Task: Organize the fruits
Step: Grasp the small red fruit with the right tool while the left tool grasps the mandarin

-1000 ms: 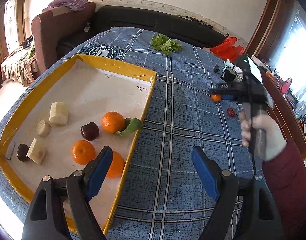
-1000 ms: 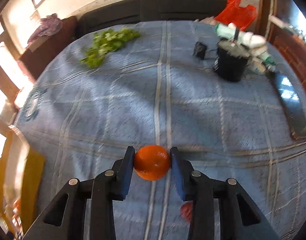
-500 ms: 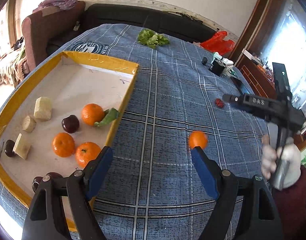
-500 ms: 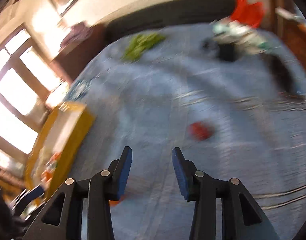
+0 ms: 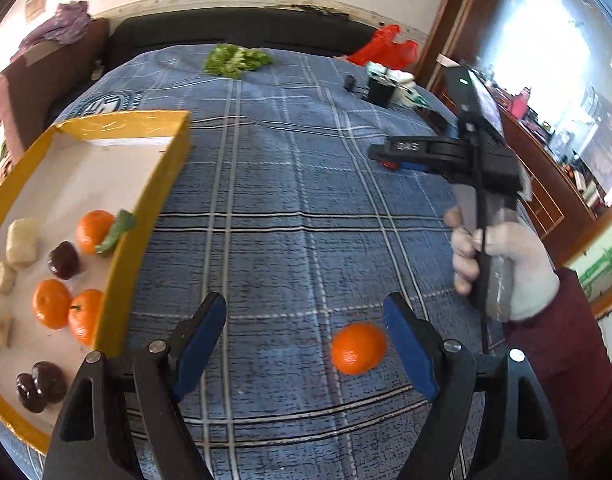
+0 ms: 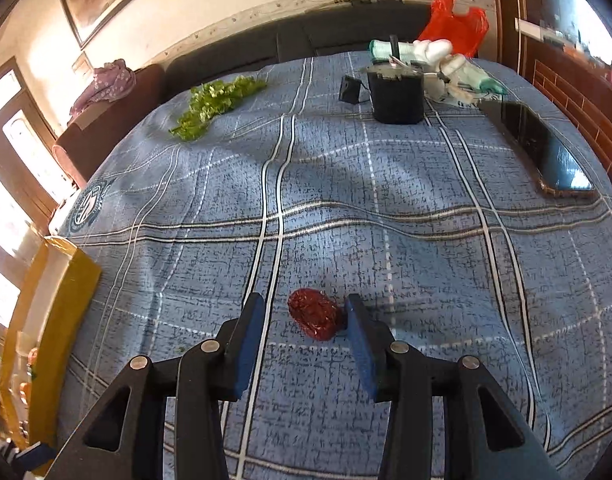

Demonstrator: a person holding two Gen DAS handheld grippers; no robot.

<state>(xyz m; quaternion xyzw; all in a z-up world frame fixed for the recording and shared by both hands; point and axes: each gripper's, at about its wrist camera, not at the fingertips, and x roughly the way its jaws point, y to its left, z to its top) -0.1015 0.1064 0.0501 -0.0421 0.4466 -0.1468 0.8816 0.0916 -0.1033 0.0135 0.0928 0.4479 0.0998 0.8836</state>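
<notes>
The red fruit (image 6: 314, 314) is lying on the blue checked cloth (image 6: 386, 200) between the fingers of my right claw (image 6: 306, 328), nearer to the right finger, which is perhaps touching it. This claw is spread and pinching nothing. The long axis of the fruit is running slantwise across the gap, so I judge closing should catch it. My left claw (image 5: 306, 344) is spread too, and the loose tangerine (image 5: 358, 348) is resting just beside its right finger. The yellow tray (image 5: 146, 208) is waiting to its left.
</notes>
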